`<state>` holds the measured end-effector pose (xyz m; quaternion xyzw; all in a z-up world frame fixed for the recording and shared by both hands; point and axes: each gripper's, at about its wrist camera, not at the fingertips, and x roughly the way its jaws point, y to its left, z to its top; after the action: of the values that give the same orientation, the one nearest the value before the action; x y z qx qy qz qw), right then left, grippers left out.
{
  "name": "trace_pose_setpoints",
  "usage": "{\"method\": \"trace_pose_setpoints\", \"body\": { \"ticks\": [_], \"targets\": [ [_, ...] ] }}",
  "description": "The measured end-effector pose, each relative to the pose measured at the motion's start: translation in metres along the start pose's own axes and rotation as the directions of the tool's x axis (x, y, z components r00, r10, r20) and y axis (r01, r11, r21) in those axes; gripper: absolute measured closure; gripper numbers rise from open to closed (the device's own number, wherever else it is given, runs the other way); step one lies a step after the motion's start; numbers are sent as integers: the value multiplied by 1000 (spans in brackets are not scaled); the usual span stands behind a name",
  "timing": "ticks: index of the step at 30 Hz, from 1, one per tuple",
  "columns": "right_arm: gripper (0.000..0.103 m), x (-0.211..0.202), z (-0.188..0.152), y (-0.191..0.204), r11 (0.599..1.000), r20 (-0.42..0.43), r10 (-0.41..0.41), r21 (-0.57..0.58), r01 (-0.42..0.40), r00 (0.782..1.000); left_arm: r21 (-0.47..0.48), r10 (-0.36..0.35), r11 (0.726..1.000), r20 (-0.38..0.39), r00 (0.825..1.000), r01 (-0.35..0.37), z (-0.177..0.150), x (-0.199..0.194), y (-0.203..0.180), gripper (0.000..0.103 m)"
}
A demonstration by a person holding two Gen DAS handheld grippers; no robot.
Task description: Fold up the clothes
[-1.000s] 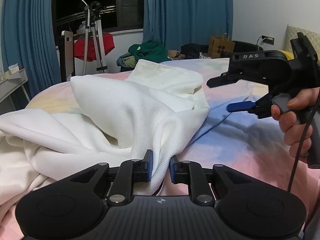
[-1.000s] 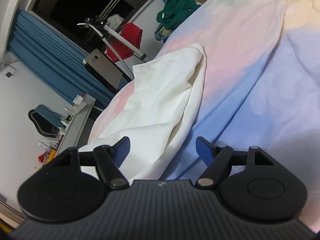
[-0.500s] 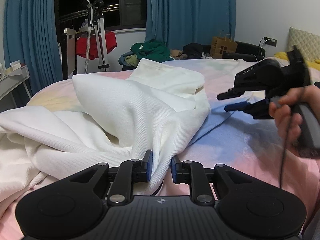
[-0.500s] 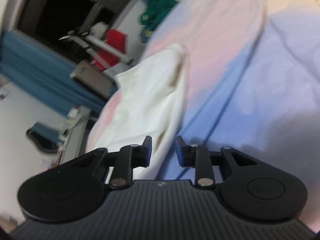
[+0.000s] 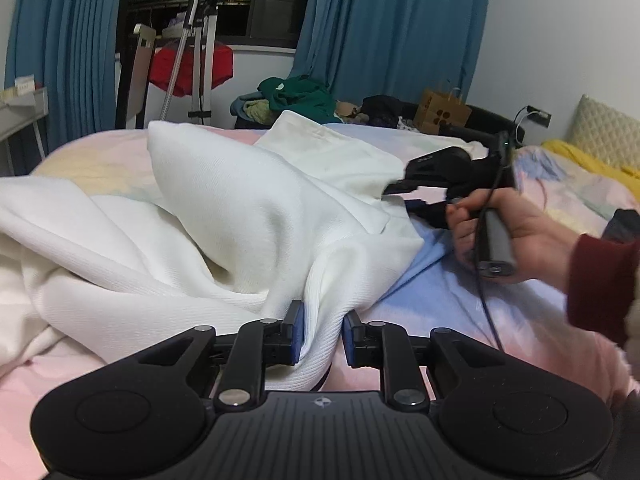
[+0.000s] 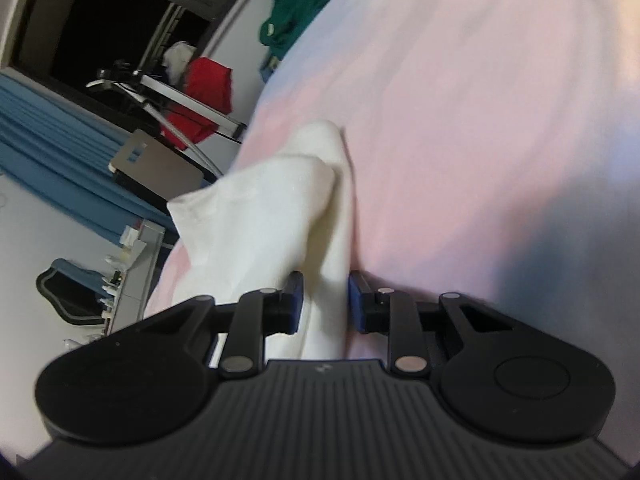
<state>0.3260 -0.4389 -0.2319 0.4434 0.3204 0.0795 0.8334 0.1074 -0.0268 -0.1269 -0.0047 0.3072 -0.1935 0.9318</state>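
Observation:
A white knit garment (image 5: 224, 216) lies bunched on the pastel bed sheet (image 5: 460, 304). My left gripper (image 5: 322, 336) is shut on a ribbed edge of the garment near the bed's front. My right gripper (image 6: 325, 304) is shut on another fold of the white garment (image 6: 276, 216). In the left wrist view the right gripper (image 5: 404, 196) meets the garment's right side, held by a hand in a dark red sleeve. Most of the garment's shape is hidden in its folds.
A pile of green and other clothes (image 5: 296, 96) lies past the bed's far edge. A red garment hangs on a rack (image 5: 192, 64) by the window. A brown paper bag (image 5: 442, 114) stands at the back right. A yellow blanket (image 5: 592, 160) lies at the right.
My right gripper has moved left to the garment and closed on its fold; one second ago it was open and apart from it. My left gripper has kept its hold.

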Motion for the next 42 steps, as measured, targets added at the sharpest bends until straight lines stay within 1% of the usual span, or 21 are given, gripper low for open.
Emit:
{"method": "trace_pose_setpoints", "body": {
  "ticks": [2,3,4,8,10,11,13,16,19,21,22,24,26,28,30,32,35,37,39,40,42],
  "targets": [
    [80,9,4,1,999,5,16,-34,-16,1000,-7,-15,1000,-1,1000,15,1,3,2,81],
    [93,10,5,2,999,14,8,-44,-8,1000,-9,-19,1000,1,1000,19,1,4,2,81],
    [96,10,5,2,999,26,-2,-50,4,1000,-12,-24,1000,4,1000,24,1,5,2,81],
    [97,-3,8,7,998,102,-34,-51,40,994,-25,-52,998,13,999,52,3,6,4,76],
    [97,-22,11,13,996,166,-50,-66,62,985,-46,-86,995,16,996,87,4,3,6,65],
    [97,-32,12,16,995,192,-59,-73,74,980,-60,-108,992,19,994,109,5,2,8,62],
    [97,-59,18,18,992,246,-84,-73,105,966,-80,-147,985,37,988,150,7,-3,11,53],
    [97,-101,27,13,987,324,-133,-39,153,937,-86,-184,978,89,979,191,10,-16,13,43],
    [97,-140,33,-2,980,381,-200,63,191,903,-117,-210,967,135,968,226,12,-29,19,35],
    [97,-165,30,-15,963,400,-265,158,218,878,-155,-220,958,152,964,243,13,-34,25,31],
    [97,-177,27,-22,947,392,-307,217,237,867,-174,-217,954,154,964,243,14,-35,30,30],
    [97,-197,17,-42,903,338,-376,340,261,863,-212,-211,947,157,965,242,14,-38,38,30],
    [97,-221,2,-66,844,278,-410,478,245,869,-249,-203,939,154,967,237,14,-38,48,30],
    [97,-236,-18,-88,778,221,-439,579,245,871,-291,-200,927,150,968,236,16,-38,58,30],
    [96,-246,-39,-109,719,186,-416,666,196,890,-338,-205,909,147,968,244,16,-36,68,30],
    [96,-253,-49,-114,710,189,-399,683,172,897,-377,-212,891,147,966,253,16,-36,75,30],
    [95,-256,-51,-100,739,208,-420,644,200,883,-400,-233,873,159,959,278,18,-38,82,29],
    [95,-254,-53,-94,756,225,-413,625,195,882,-393,-244,875,148,958,283,25,-38,80,30],
    [95,-252,-55,-93,762,230,-410,618,193,883,-346,-235,898,148,961,273,37,-39,73,30],
    [95,-252,-55,-95,760,229,-411,621,193,883,-315,-229,912,146,962,265,44,-39,68,30],
    [95,-250,-53,-94,755,227,-411,628,190,883,-187,-193,959,120,974,213,62,-35,50,30]
  ]
}}
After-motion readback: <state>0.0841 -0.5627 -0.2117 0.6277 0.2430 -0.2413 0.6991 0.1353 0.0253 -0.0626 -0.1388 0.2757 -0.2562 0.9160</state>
